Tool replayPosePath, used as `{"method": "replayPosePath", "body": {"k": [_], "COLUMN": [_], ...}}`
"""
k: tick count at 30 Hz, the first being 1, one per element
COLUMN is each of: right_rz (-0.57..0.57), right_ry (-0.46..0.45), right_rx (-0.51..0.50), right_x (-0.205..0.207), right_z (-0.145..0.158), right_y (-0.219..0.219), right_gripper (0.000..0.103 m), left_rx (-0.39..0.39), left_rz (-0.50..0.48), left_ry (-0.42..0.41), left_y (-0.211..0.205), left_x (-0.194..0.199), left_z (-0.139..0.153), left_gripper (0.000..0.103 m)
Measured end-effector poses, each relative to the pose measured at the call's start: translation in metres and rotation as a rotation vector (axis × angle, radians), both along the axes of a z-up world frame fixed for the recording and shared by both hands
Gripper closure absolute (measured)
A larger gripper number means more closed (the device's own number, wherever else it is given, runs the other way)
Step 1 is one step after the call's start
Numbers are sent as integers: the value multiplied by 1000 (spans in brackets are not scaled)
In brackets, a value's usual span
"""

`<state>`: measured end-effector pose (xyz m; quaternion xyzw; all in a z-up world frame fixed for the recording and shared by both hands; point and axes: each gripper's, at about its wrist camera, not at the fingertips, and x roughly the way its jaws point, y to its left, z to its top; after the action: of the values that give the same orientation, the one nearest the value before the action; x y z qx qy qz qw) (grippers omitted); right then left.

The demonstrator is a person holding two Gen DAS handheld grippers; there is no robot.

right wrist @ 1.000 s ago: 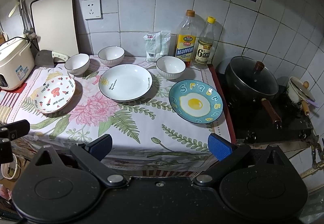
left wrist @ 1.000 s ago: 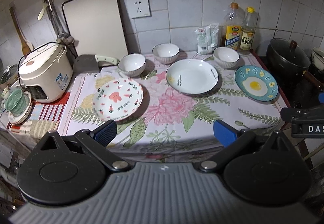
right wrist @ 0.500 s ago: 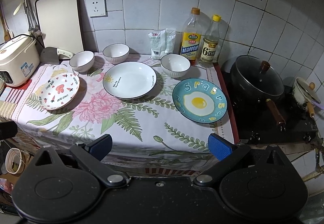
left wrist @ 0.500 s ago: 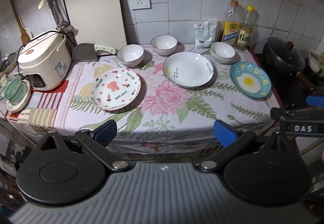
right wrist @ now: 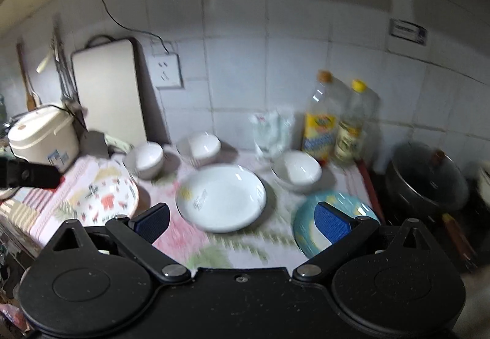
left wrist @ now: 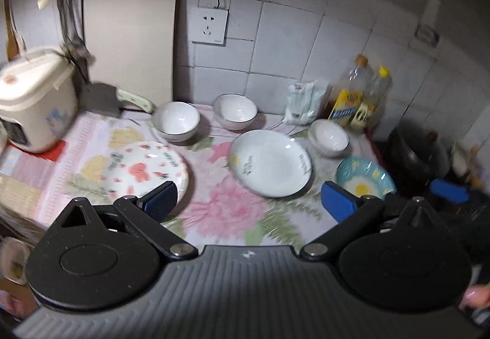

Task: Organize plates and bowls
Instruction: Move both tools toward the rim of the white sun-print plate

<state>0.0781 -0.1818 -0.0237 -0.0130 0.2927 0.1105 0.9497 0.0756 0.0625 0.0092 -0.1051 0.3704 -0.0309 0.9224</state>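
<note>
- Three white bowls sit toward the back of our flowered tablecloth (left wrist: 226, 210): a left bowl (left wrist: 177, 121), a middle bowl (left wrist: 235, 111) nearest the tiled wall, and a right bowl (left wrist: 329, 137) just in front of the oil bottles (left wrist: 352, 97).
- We see three plates nearer us: a pink patterned plate (left wrist: 134, 170) at left, a plain white plate (left wrist: 271, 167) in the middle, and a blue egg plate (left wrist: 364, 179) at right, near the black pot (left wrist: 419, 152).
- Our left gripper (left wrist: 248, 201) hangs above the cloth's front, jaws spread wide, gripping nothing.
- Our right gripper (right wrist: 242, 221) is likewise spread wide and empty, its right finger (right wrist: 332, 222) over the egg plate.
- Both views are blurred.
</note>
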Motion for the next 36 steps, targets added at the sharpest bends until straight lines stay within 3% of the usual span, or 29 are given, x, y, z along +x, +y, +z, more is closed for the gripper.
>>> {"method": "replayPosePath", "body": {"k": [4, 10, 16, 20, 21, 25, 28, 34, 36], "right_rz": [26, 51, 64, 49, 45, 22, -4, -67, -87], "right_ry": [-13, -2, -23, -13, -10, 27, 57, 98, 114], "right_rx": [13, 43, 44, 26, 40, 76, 89, 147, 173], "right_x": [32, 76, 107, 126, 131, 152, 167, 187, 191], "right_z": [-23, -69, -129, -162, -168, -184, -195, -213, -216], "right_y": [10, 14, 18, 22, 22, 20, 19, 11, 9], "right_gripper": [1, 6, 11, 14, 14, 15, 22, 31, 32], "left_rx": [-35, 17, 88, 78, 75, 42, 22, 44, 55], "left_rz": [-8, -32, -29, 6, 12, 42, 62, 55, 47], "left_ry": [4, -1, -64, -57, -48, 8, 45, 74, 85], "left_y": [4, -6, -24, -28, -29, -26, -24, -25, -26], "left_x": [32, 74, 110, 133, 139, 160, 173, 191, 195], "left_z": [-32, -87, -147, -181, -189, -214, -228, -241, -242], "left_gripper": [5, 12, 20, 25, 30, 34, 39, 55, 66]}}
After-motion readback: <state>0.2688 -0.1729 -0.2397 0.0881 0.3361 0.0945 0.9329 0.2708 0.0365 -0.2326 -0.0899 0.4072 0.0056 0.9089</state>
